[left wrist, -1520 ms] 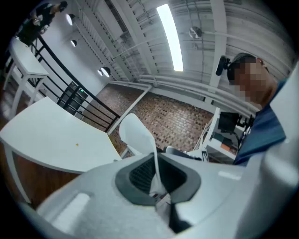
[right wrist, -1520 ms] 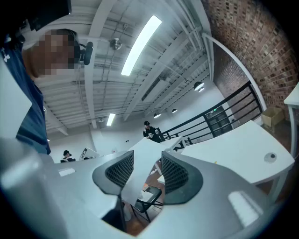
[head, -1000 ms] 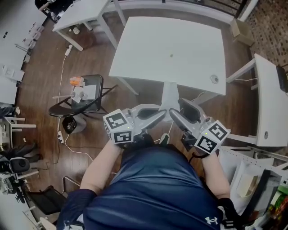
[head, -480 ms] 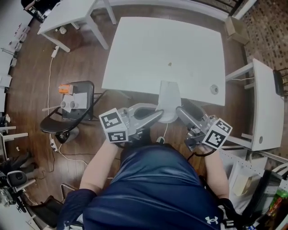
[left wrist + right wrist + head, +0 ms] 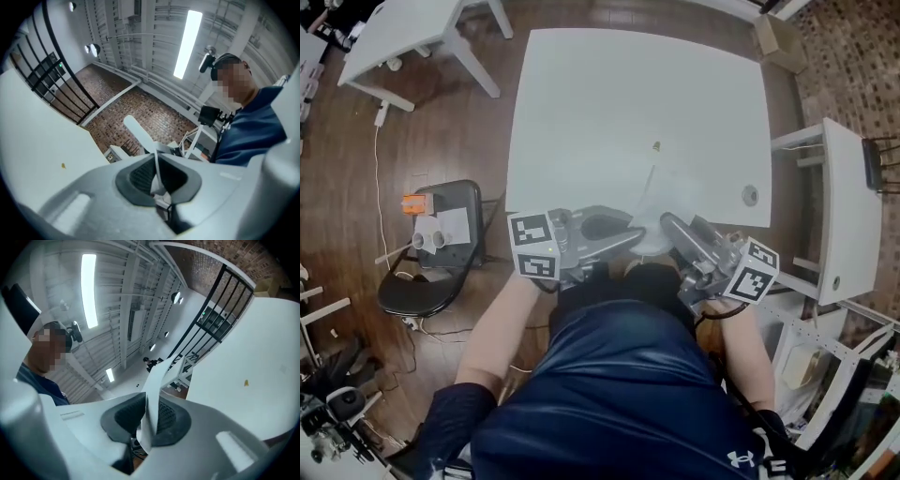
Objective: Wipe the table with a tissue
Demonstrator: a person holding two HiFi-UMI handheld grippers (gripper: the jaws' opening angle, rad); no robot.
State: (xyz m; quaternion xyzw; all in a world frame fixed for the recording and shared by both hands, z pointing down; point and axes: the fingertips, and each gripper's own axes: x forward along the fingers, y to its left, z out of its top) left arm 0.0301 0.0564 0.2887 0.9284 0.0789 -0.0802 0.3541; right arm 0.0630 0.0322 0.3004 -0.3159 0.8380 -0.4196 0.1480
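Left gripper (image 5: 636, 236) has its jaws fully together, pinching one end of the tissue (image 5: 651, 214). In the left gripper view a thin white strip (image 5: 140, 137) rises from between the dark ribbed pads (image 5: 140, 174) of the gripper (image 5: 158, 183).

Right gripper (image 5: 667, 225): jaws closing, with the tissue's other end between them. In the right gripper view the sheet (image 5: 154, 380) stands up out of the pads (image 5: 165, 416) of that gripper (image 5: 145, 423), which sit against it on both sides.

Both grippers are at the near edge of the white table (image 5: 581, 112), tips angled toward each other and close together. The tissue spans between them over the table's front edge; white on white, so I cannot make out its outline.

A small brownish speck (image 5: 656, 147) lies on the tabletop, beyond the tissue toward the middle.

Surroundings: a dark chair (image 5: 441, 258) carrying small items stands on the wood floor to the person's left, and a second white table (image 5: 848, 216) is to the right.
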